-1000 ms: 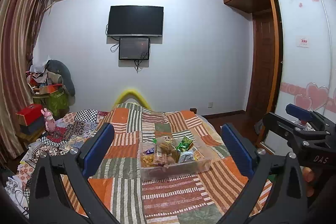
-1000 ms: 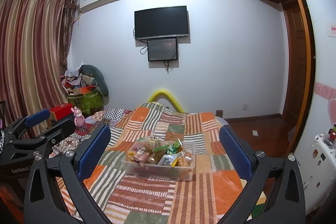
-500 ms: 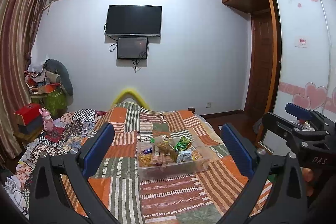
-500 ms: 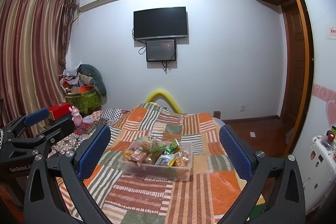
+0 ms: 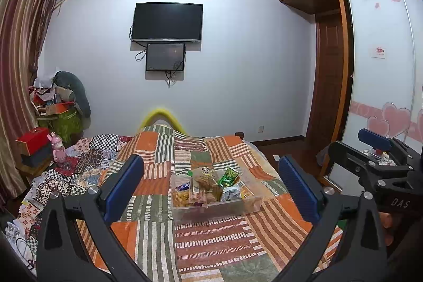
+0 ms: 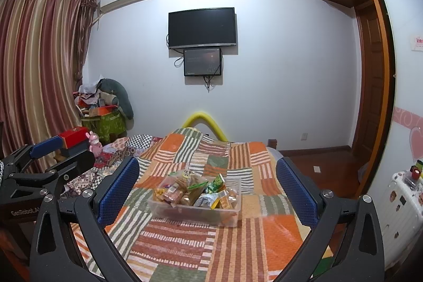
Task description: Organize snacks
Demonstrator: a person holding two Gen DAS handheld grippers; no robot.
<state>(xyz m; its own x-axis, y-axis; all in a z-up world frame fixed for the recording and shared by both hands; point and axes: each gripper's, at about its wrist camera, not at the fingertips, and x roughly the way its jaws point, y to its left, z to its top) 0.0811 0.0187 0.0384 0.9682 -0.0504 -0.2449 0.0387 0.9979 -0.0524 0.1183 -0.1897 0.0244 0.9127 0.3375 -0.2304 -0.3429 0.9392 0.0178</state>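
Note:
A clear plastic bin [image 5: 253,205] full of snack packets [image 5: 206,181] sits on the striped patchwork bed cover [image 5: 211,242]; it also shows in the right wrist view [image 6: 232,213], with the snacks [image 6: 195,192] heaped inside. My left gripper [image 5: 211,189] is open and empty, held well back from the bin and above the bed. My right gripper [image 6: 207,189] is open and empty too, equally far back. The right gripper shows at the right edge of the left wrist view [image 5: 375,163], and the left gripper at the left edge of the right wrist view [image 6: 45,163].
Crumpled patterned bedding [image 5: 79,168] lies on the bed's left side. A cluttered pile with a red box [image 5: 33,142] and pink toy [image 5: 58,149] stands by the curtain. A wardrobe [image 5: 380,70] and a door [image 5: 330,86] are right, and a white cabinet [image 6: 404,208].
Both grippers have drawn back and risen slightly, so the bin looks a little smaller and lower. Both stay open. Nothing on the bed has moved.

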